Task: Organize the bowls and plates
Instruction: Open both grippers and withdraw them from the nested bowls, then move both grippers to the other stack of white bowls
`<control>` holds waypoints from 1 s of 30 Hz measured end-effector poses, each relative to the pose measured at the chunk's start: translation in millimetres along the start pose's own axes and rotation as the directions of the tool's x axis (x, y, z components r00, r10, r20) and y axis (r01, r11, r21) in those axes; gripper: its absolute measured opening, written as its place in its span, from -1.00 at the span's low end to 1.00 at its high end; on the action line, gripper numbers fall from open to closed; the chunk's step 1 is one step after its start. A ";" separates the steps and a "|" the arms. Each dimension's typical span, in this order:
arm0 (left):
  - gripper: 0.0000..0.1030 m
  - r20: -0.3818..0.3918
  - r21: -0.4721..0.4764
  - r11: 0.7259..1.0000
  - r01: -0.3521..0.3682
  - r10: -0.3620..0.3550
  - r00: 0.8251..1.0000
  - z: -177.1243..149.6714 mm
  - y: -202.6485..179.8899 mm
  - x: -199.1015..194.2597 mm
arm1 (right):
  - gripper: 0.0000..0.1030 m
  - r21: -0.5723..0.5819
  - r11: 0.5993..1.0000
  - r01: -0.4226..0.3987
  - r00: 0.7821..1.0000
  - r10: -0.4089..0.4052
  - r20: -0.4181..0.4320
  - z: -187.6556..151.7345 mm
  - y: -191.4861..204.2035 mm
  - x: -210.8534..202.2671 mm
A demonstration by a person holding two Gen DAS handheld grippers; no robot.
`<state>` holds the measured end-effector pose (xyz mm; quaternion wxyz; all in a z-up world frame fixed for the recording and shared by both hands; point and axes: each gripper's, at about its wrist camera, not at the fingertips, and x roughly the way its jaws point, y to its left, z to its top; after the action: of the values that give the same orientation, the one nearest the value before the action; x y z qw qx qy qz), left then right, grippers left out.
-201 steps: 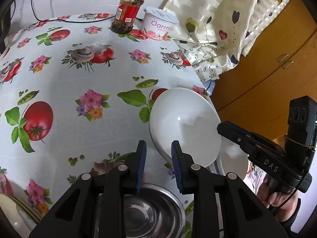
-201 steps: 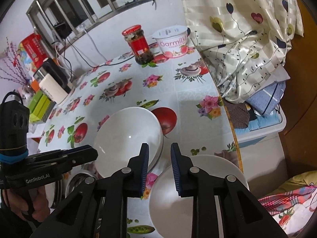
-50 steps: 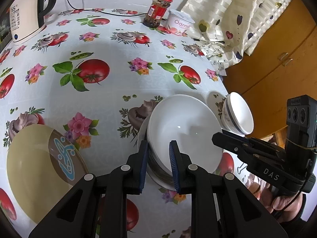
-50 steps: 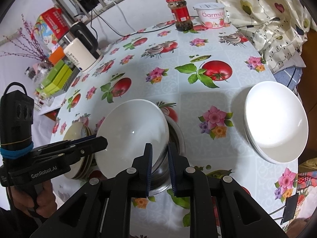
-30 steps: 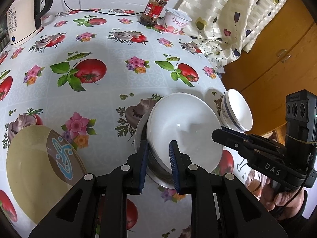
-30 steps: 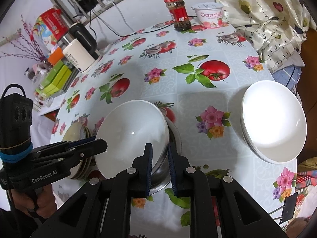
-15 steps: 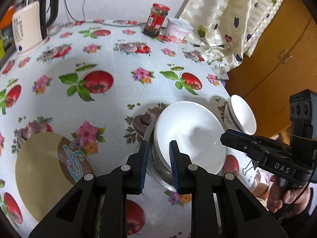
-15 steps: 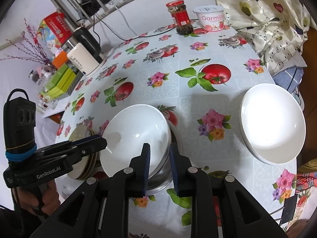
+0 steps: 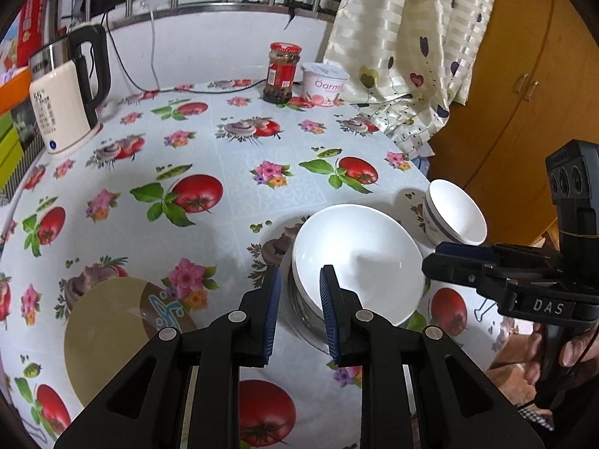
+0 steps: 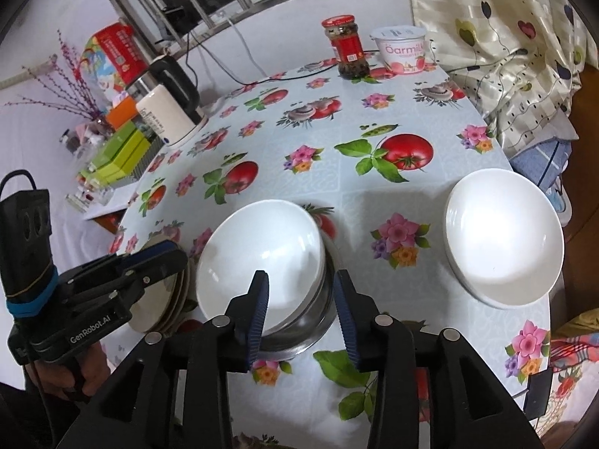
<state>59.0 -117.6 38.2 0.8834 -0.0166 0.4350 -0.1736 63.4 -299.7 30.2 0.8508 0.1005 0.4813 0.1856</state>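
Near the front edge of the surface [image 10: 262,157], a white bowl [image 10: 262,254] sits tilted inside a steel bowl [image 10: 318,318]. The right gripper [image 10: 299,310] hovers just over their near rim and its jaws are opening: the rims show in the gap between the blue pads, and neither pad presses on them. The left gripper [image 9: 295,310] hangs over the same stack from the other side, jaws at a narrow gap, nothing gripped; the stack's rim shows past the tips. At the left edge, a pile of tan plates [image 10: 164,299] lies just beside the steel bowl, the top one carrying a blue mark. Toward the right edge, well apart from the stack, rests a pile of shallow white dishes [image 10: 505,239]. A small blue-banded bowl [image 9: 453,213] stands near the stack on its right. At the far edge wait a kettle [image 10: 168,112], a red-lidded jar [image 10: 346,50] and a yogurt tub [image 10: 402,50].
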 end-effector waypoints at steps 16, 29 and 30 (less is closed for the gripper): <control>-0.56 0.010 0.057 0.998 -0.034 0.033 0.999 -24.2 -11.7 -14.6 | -0.22 -0.035 0.999 0.018 1.000 -0.018 0.008 -22.6 8.0 -15.3; -0.56 0.018 0.135 0.991 -0.013 0.010 1.000 -23.4 -38.0 -22.3 | -0.22 -0.037 0.999 0.029 0.999 -0.027 0.047 -37.9 5.3 -34.4; -0.56 0.017 0.142 0.990 -0.009 0.007 1.000 -22.7 -40.3 -22.2 | -0.22 -0.036 0.999 0.031 0.998 -0.029 0.051 -38.8 4.4 -36.4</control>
<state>17.2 -145.5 48.4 0.8866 0.0466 0.4142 -0.2004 12.2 -311.0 40.2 0.8670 0.0825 0.4577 0.1790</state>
